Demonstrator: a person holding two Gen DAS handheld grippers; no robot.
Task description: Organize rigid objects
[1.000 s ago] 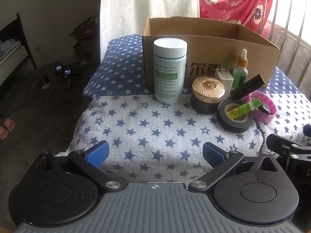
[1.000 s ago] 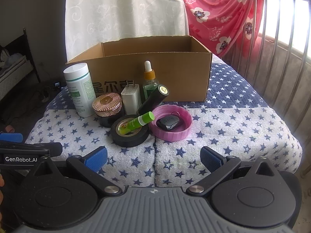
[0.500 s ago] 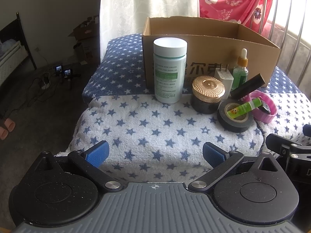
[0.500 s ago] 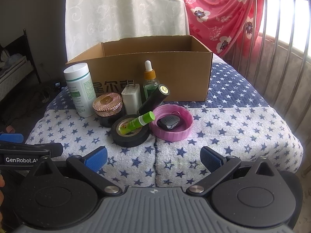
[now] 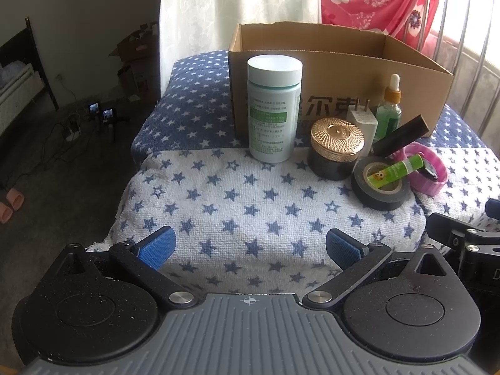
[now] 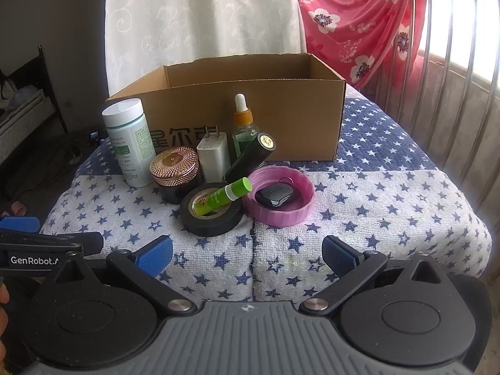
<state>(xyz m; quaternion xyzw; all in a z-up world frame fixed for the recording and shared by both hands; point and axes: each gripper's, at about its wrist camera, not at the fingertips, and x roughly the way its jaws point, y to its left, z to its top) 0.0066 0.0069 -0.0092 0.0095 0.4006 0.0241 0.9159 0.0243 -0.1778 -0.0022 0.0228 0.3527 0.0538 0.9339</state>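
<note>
An open cardboard box (image 5: pixel 340 72) (image 6: pixel 250 118) stands at the back of a star-patterned cloth. In front of it are a white pill bottle (image 5: pixel 273 109) (image 6: pixel 129 143), a gold-lidded black jar (image 5: pixel 336 147) (image 6: pixel 175 173), a white charger (image 6: pixel 214 156), a green dropper bottle (image 6: pixel 245 128), a black tube (image 6: pixel 251 157), a black tape roll (image 5: pixel 379 187) (image 6: pixel 212 215) with a green lip balm (image 6: pixel 223 195) in it, and a pink lid (image 6: pixel 279 200) holding a small black fob. My left gripper (image 5: pixel 250 247) and right gripper (image 6: pixel 247 253) are open and empty, well short of the objects.
A metal railing (image 6: pixel 453 78) with a red floral cloth (image 6: pixel 359 22) runs along the right. A white curtain (image 6: pixel 203 15) hangs behind the box. The bed edge drops to the floor on the left, with cables and slippers there (image 5: pixel 12 206).
</note>
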